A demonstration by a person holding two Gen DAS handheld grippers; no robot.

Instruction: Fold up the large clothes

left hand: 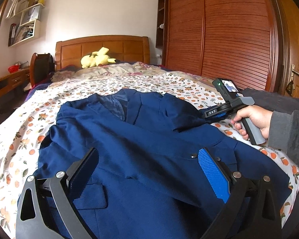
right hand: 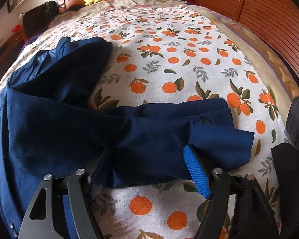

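A navy blue jacket [left hand: 141, 139] lies front up across the orange-print bed sheet [left hand: 20, 139], collar toward the headboard. My left gripper [left hand: 147, 150] hovers open over the jacket's buttoned front, and nothing sits between its fingers. The right gripper [right hand: 147, 149] points steeply down at the jacket's sleeve [right hand: 169, 123], which stretches out to the right over the sheet. Its fingers stand wide on either side of a bunch of sleeve cloth near the cuff, and the blue pad [right hand: 197, 171] rests against the fabric. In the left wrist view a hand [left hand: 253, 119] holds that gripper's handle at the jacket's right edge.
A yellow plush toy [left hand: 97, 59] lies by the wooden headboard [left hand: 101, 47]. A slatted wooden wardrobe [left hand: 219, 29] runs along the bed's right side. Dark clothing [right hand: 297, 119] lies at the bed's right edge. A chair [left hand: 41, 67] and desk stand to the left.
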